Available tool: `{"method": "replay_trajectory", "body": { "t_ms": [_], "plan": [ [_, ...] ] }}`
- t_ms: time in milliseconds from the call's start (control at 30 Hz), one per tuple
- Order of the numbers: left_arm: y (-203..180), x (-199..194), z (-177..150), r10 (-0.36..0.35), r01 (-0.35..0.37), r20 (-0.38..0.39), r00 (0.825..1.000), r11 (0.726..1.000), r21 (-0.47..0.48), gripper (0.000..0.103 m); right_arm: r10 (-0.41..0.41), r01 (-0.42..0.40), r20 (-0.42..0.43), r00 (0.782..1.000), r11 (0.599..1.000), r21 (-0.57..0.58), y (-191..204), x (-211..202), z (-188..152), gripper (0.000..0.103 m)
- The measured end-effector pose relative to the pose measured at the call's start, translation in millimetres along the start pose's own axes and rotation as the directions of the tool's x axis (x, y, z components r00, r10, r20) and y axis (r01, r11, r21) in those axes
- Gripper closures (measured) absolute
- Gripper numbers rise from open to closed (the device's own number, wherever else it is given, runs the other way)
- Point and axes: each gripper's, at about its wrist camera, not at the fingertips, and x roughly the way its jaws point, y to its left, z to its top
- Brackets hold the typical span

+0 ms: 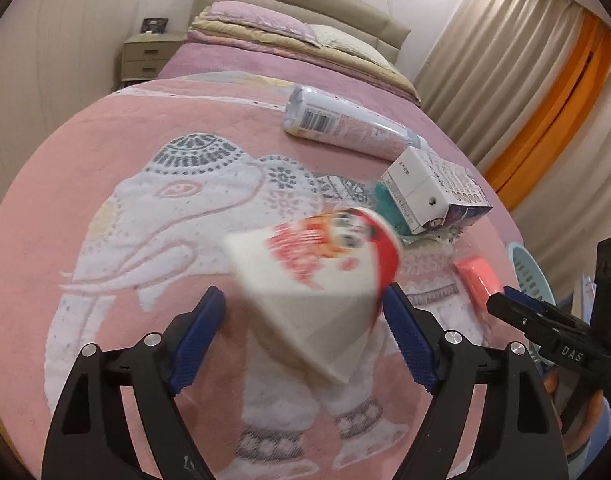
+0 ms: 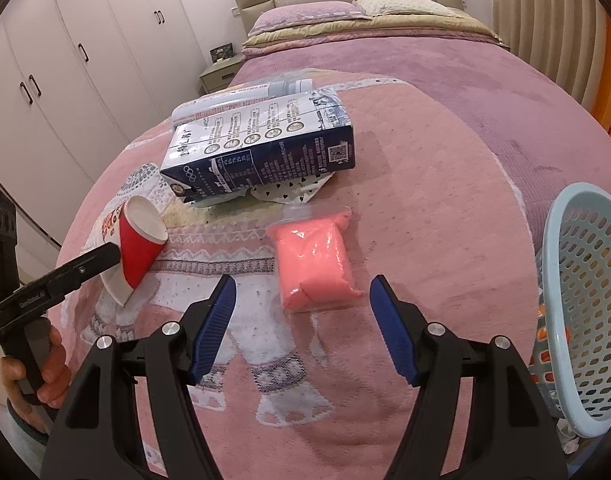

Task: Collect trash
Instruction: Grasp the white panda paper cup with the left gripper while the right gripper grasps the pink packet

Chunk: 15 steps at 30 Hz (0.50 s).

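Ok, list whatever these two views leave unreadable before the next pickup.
- Paper cup: motion-blurred in the left wrist view, so whether the left gripper fingers touch it is unclear.
- Basket: cut off by the right wrist frame edge; contents mostly hidden behind its wall.
- Bottle: largely hidden behind the carton in the right wrist view.

Paper cup (image 2: pixel 139 240) being seen lying on the blanket (image 2: pixel 345 360), left of the sealed packet (image 2: pixel 315 260), carton (image 2: pixel 261 148) lying behind both, bottle (image 1: pixel 345 124) behind the carton, basket (image 2: pixel 577 304) being placed at the right edge.
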Motion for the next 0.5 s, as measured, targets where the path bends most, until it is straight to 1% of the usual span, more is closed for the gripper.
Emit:
{"method": "replay_trajectory", "body": {
  "t_ms": [100, 200, 233, 267, 333, 400, 433, 467, 500],
  "plan": [
    [-7.6, 4.0, 1.3, -0.021, 0.022, -0.012, 1.000, 1.000, 0.007, 0.028, 0.002, -0.002, -0.002, 1.000, 1.000, 0.011, -3.1, 2.1, 0.3, 0.037],
    [-16.0, 7.8, 0.6, 0.007, -0.007, -0.001, 1.000, 1.000, 0.029, 0.029, 0.002, -0.002, -0.007, 1.000, 1.000, 0.015, -5.4, 4.1, 0.6, 0.037],
    [-16.9, 7.1, 0.2, 0.009, -0.009, 0.003, 1.000, 1.000, 0.028, 0.031, 0.001, -0.001, -0.007, 1.000, 1.000, 0.013, -5.9, 4.3, 0.8, 0.037],
    [-18.4, 6.4, -0.3, 0.000, 0.000, 0.010, 1.000, 1.000, 0.021, 0.036, 0.001, -0.001, -0.007, 1.000, 1.000, 0.012, -6.0, 4.5, 0.8, 0.037],
    [-19.2, 3.8, -0.8, -0.012, 0.012, 0.020, 1.000, 1.000, 0.014, 0.041, 0.002, -0.002, -0.006, 1.000, 1.000, 0.010, -6.0, 5.5, 1.9, 0.037],
    [-22.4, 3.1, -1.8, -0.008, 0.007, 0.024, 1.000, 1.000, 0.023, 0.046, 0.007, -0.007, -0.007, 1.000, 1.000, 0.003, -4.5, 6.7, 2.8, 0.037],
    [-24.5, 2.8, -2.6, -0.008, 0.008, 0.024, 1.000, 1.000, 0.031, 0.052, 0.006, -0.006, -0.006, 1.000, 1.000, -0.001, -3.0, 6.8, 2.0, 0.037],
    [-27.1, 2.3, -3.2, -0.017, 0.016, 0.024, 1.000, 0.999, 0.036, 0.071, 0.003, -0.003, -0.004, 1.000, 1.000, -0.008, -1.6, 6.6, 2.0, 0.037],
    [-28.3, 0.2, -3.3, -0.030, 0.029, 0.027, 0.999, 0.999, 0.034, 0.074, -0.002, 0.002, 0.000, 1.000, 1.000, -0.016, 0.3, 6.4, 1.6, 0.037]
  ]
}}
